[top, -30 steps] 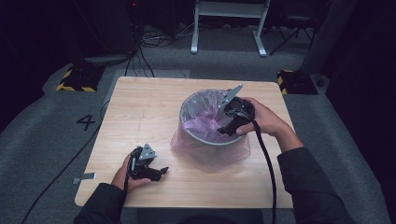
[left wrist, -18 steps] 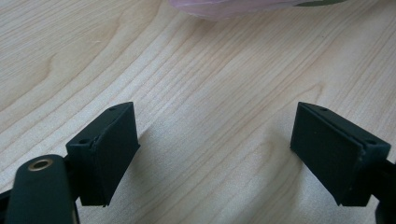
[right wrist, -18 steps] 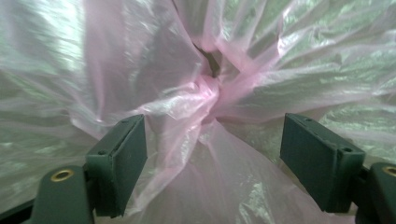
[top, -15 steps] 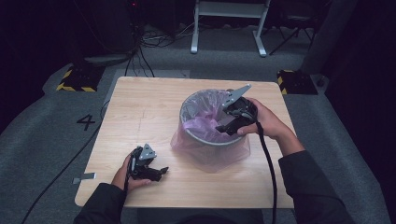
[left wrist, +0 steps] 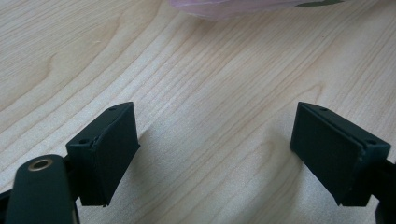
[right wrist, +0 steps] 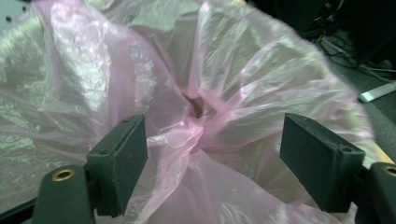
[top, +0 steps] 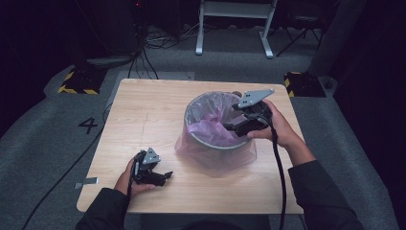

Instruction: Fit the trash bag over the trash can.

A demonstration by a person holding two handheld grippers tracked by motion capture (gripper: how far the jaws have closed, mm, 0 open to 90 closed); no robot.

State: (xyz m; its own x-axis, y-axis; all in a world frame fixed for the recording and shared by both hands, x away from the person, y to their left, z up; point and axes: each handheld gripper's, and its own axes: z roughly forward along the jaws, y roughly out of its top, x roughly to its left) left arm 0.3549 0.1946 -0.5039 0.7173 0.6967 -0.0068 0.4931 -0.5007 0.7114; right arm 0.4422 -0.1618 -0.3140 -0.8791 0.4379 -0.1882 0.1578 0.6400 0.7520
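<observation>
1. High view: a metal bin was seen on the right half of the wooden table, lined with a pink plastic bag whose skirt was draped over the rim and down the outside.
2. The right gripper was held above the bin's right rim, pointed towards the middle of the opening, with the bunched film of the bag just beneath its tip.
3. Right gripper view: the jaws were seen standing wide apart, and a gathered, twisted knot of the bag lay between them, nearer the left-hand pad than the other one.
4. The film was seen brushing that pad's inner face, but nothing was clamped; the right gripper was held agape around the bunch, not closed on it.
5. The left gripper was rested low on the table near the front edge, well apart from the bin.
6. Left gripper view: its jaws were spread wide with only bare wood between them, and the bag's hem was seen at the top edge, clear of the left gripper.
</observation>
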